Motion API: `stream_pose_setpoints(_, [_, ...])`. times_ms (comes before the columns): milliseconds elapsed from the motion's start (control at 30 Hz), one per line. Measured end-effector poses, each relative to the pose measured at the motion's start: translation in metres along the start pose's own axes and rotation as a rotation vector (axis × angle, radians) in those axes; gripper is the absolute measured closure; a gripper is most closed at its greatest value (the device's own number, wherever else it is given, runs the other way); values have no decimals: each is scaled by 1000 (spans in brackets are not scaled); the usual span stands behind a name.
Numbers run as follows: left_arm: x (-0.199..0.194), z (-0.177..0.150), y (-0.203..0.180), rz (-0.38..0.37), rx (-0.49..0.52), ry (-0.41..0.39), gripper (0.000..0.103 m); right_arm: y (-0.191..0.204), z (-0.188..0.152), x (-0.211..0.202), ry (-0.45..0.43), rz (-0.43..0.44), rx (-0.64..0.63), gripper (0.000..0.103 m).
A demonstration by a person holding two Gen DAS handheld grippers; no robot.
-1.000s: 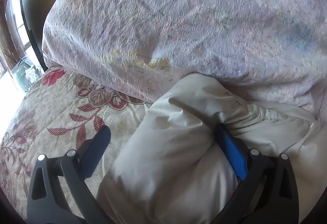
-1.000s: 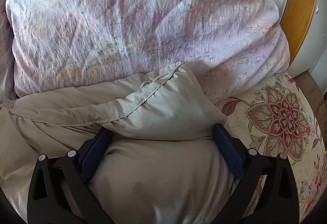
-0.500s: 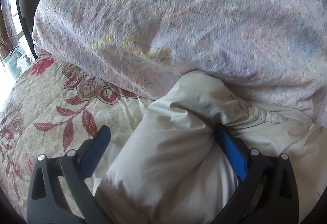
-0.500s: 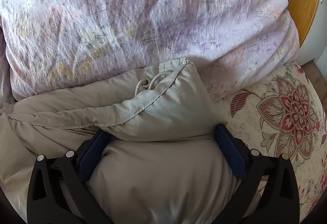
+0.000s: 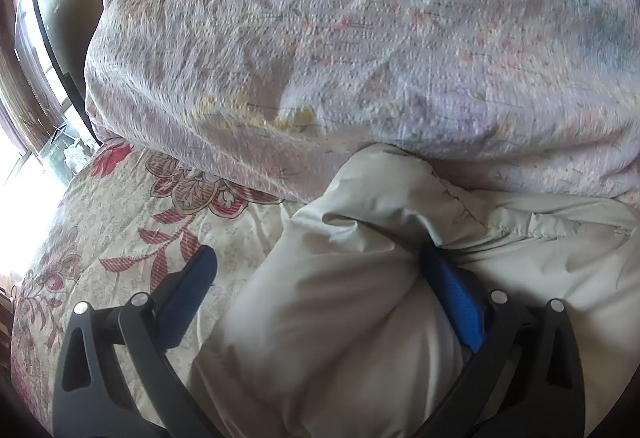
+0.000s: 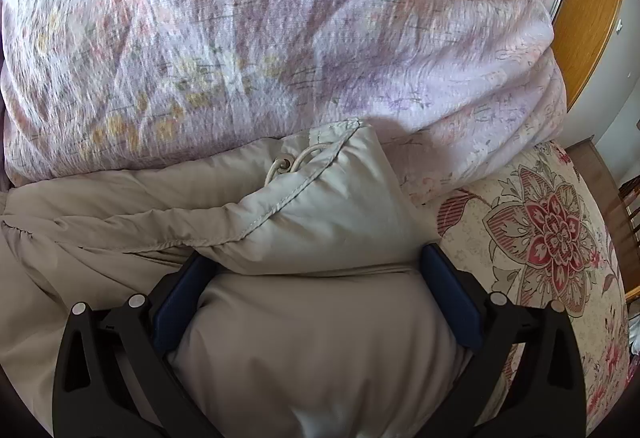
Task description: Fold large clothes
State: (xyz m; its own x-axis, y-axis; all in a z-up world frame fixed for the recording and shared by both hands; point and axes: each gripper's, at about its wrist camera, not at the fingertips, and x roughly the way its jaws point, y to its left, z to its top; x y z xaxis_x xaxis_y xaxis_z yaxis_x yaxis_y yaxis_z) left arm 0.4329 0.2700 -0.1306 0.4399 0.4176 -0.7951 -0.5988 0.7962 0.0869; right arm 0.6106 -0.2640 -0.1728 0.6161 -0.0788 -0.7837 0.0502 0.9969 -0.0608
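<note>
Left cam: my left gripper [image 5: 316, 286] has its jaws spread wide. The puffy beige jacket [image 5: 344, 318] bulges up between them. The right-hand blue pad [image 5: 454, 302] is pressed into the fabric, part buried in a fold. The left-hand pad [image 5: 188, 294] is clear of the jacket, hanging over the flowered bedspread [image 5: 120, 238], so no real pinch here. Jacket lies on the bed, its far edge pushed up against a big pale quilt [image 5: 360, 38] w/ a faint floral print that fills the top of the view. Bright window [image 5: 24, 142] at the far left edge. View is a bit blurred.

Right cam: my right gripper [image 6: 316, 294] is also wide, but here the jacket bundle [image 6: 312, 338] fills the whole gap; both blue pads [image 6: 452, 302] touch fabric on either side. Looks more like straddling the bundle than a tight clamp. A folded flap w/ a stitched hem lies across the top of the bundle, and a white cord [image 6: 296, 164] runs through an eyelet near its corner. That corner butts against the quilt [image 6: 260, 30]. Bedspread [image 6: 548, 230] w/ a big red flower shows to the right, and a wooden panel [image 6: 592, 6] at top right.
</note>
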Motion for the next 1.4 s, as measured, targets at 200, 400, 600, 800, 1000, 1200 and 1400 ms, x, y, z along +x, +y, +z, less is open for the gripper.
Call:
stream_pose_setpoints(200, [-9, -7, 30, -61, -74, -20, 2, -18, -3, -17, -58, 1, 54, 1])
stream_pose_setpoints(400, [-50, -35, 81, -255, -173, 8, 3, -60, -26, -47, -58, 186, 169, 1])
stream_pose_setpoints(600, [-115, -78, 128, -371, -185, -9, 3, -112, -82, -116, -43, 325, 300, 3])
stream_pose_setpoints(800, [-174, -119, 119, -375, -145, 9, 3, -123, -121, -156, 15, 360, 415, 7])
stream_pose_setpoints(1000, [-177, -155, 122, -448, -193, 66, 12, -120, -152, -145, 173, 475, 547, 25])
stream_pose_setpoints(1200, [-164, -170, 114, -516, -275, 128, 22, -110, -164, -132, 220, 592, 612, 30])
stream_pose_setpoints(1400, [-138, -176, 110, -631, -446, 197, 40, -100, -167, -124, 205, 655, 658, 42])
